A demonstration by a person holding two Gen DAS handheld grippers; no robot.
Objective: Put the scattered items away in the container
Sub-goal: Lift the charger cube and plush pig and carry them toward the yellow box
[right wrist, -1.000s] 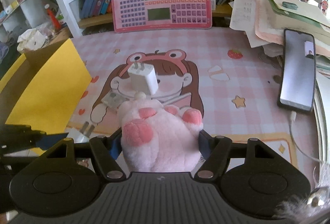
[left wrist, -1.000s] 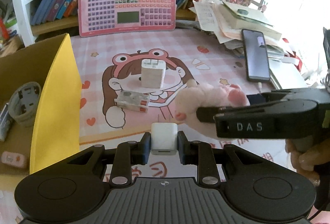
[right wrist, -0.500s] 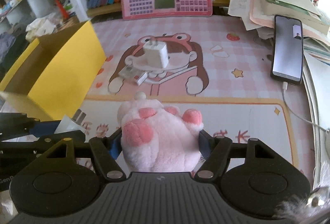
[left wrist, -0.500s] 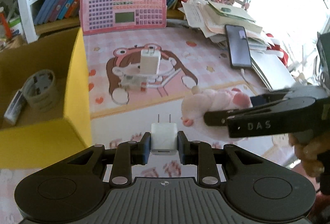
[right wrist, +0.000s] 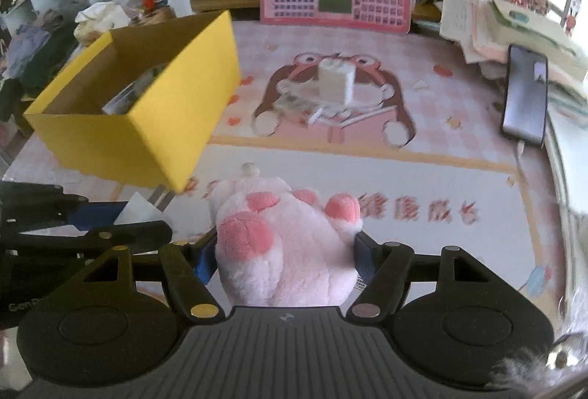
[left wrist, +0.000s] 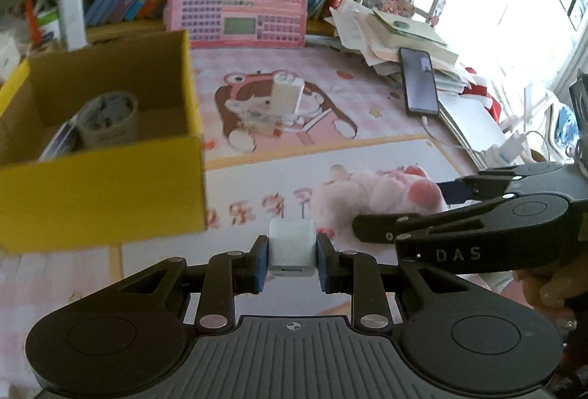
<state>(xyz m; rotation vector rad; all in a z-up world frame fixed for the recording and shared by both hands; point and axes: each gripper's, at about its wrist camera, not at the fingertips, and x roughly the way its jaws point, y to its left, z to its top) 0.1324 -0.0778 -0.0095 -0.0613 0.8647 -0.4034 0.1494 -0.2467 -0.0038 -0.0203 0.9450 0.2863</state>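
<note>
Yellow cardboard fills more of both views than it did a second ago: the open box (left wrist: 110, 185) has slid in from the left edge and now shows its whole near wall and its brown inside, where a roll of tape (left wrist: 108, 121) lies. My left tongs (left wrist: 292, 255) stay clamped on the small white charger cube (left wrist: 292, 246), its two prongs pointing away from me, held above the pink cartoon mat (left wrist: 367, 149) on the tabletop, just right of the box's near corner. My right tongs (right wrist: 284, 252) keep their grip on the pink plush paw (right wrist: 284, 244) (pads squeezed into the fur on both sides), also off the mat, with the box (right wrist: 147, 127) ahead and to the left. Both loads have travelled from mid-mat toward the box; neither is over its opening yet. Left behind on the printed cartoon girl are a larger white plug adapter (right wrist: 336, 82) standing upright and a small clear packet (right wrist: 294, 104) touching its base. A phone (right wrist: 525, 97) lies on its cable at the right edge, beside the heap of papers (right wrist: 514, 31).
</note>
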